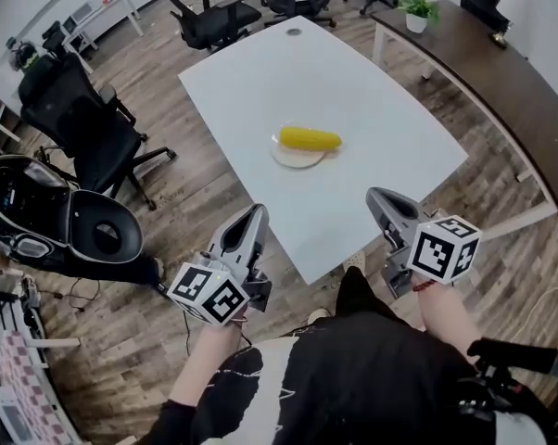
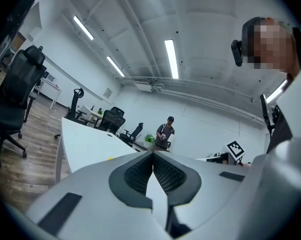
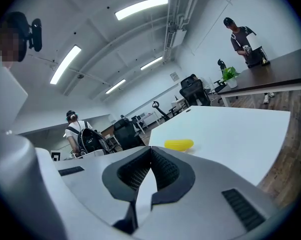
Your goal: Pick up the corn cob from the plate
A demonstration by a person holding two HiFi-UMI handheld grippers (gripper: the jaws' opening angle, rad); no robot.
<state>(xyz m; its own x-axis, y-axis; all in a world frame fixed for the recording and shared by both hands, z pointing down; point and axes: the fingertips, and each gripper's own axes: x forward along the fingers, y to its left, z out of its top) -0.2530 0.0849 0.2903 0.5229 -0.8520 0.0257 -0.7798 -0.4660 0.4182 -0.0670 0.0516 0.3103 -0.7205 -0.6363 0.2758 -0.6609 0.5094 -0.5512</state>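
Note:
A yellow corn cob [image 1: 309, 138] lies across a small pale plate [image 1: 296, 159] near the middle of the white table [image 1: 353, 91]. Both grippers hang short of the table's near edge, apart from the cob. My left gripper [image 1: 258, 210] is shut with nothing in it, over the floor to the left of the table's near corner. My right gripper [image 1: 375, 196] is shut and empty too, just over the near edge. In the right gripper view the corn cob [image 3: 179, 144] shows beyond the shut right gripper [image 3: 150, 149]. The left gripper view shows only a yellow speck of the corn cob [image 2: 110, 158] past the left gripper [image 2: 153, 153].
Black office chairs [image 1: 89, 123] stand left of and behind the table. A dark brown desk [image 1: 483, 72] with a potted plant [image 1: 416, 9] runs along the right. A round black machine [image 1: 38, 216] sits on the wood floor at the left. A person [image 2: 165, 132] stands far off.

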